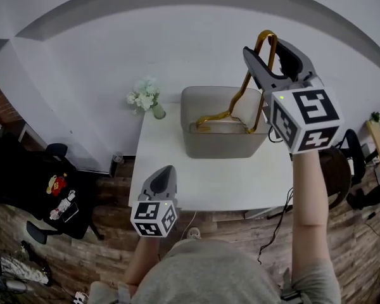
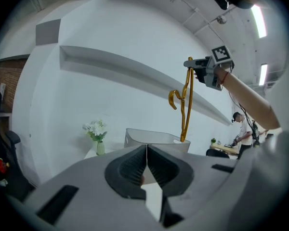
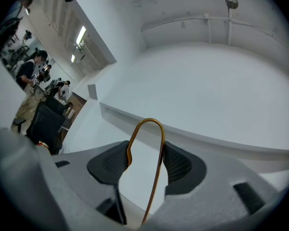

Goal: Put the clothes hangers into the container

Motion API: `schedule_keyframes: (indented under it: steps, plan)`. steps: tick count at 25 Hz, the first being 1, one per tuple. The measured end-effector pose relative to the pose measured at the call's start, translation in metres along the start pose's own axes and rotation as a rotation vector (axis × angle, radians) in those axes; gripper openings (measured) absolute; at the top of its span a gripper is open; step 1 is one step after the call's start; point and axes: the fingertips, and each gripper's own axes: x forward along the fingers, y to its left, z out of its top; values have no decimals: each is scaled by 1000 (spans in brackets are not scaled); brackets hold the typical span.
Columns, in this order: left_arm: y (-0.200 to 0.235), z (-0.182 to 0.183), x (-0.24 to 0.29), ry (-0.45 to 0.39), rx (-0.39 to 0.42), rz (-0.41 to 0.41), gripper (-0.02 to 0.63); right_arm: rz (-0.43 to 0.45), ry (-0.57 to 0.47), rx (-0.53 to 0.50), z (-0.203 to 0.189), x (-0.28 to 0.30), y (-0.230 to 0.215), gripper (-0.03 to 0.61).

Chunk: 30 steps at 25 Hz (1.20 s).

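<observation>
A gold wire clothes hanger (image 1: 242, 94) hangs upright from my raised right gripper (image 1: 269, 49). The hanger's lower end dips into the grey container (image 1: 221, 145) on the white table (image 1: 209, 182). In the right gripper view the hanger's bent loop (image 3: 159, 143) sits between the two pads, and both pads of the right gripper (image 3: 145, 153) press on it. My left gripper (image 1: 166, 173) is held low before the table's front edge, shut and empty. In the left gripper view the left gripper (image 2: 146, 150) has its jaws together, and beyond them are the hanger (image 2: 185, 105) and the container (image 2: 149, 137).
A small vase of white flowers (image 1: 147, 97) stands at the table's back left corner. A black chair (image 1: 38, 182) with clutter stands on the floor to the left. A cable (image 1: 275, 223) hangs off the table's right front. People sit at desks far to the right (image 2: 241, 129).
</observation>
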Motion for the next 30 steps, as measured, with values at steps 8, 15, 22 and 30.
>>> schedule_keyframes:
  steps: [8,15,22,30]
  plan:
    - [20,5,28,1,-8,-1,9,-37,35,-38,-12,50,-22,222]
    - [39,2,46,8,-19,12,9,-30,93,-45,-57,82,-13,224]
    - [49,-5,53,25,-22,17,9,-34,165,-1,-130,95,0,224]
    - [53,-11,59,43,-19,17,9,-15,278,25,-209,91,22,224]
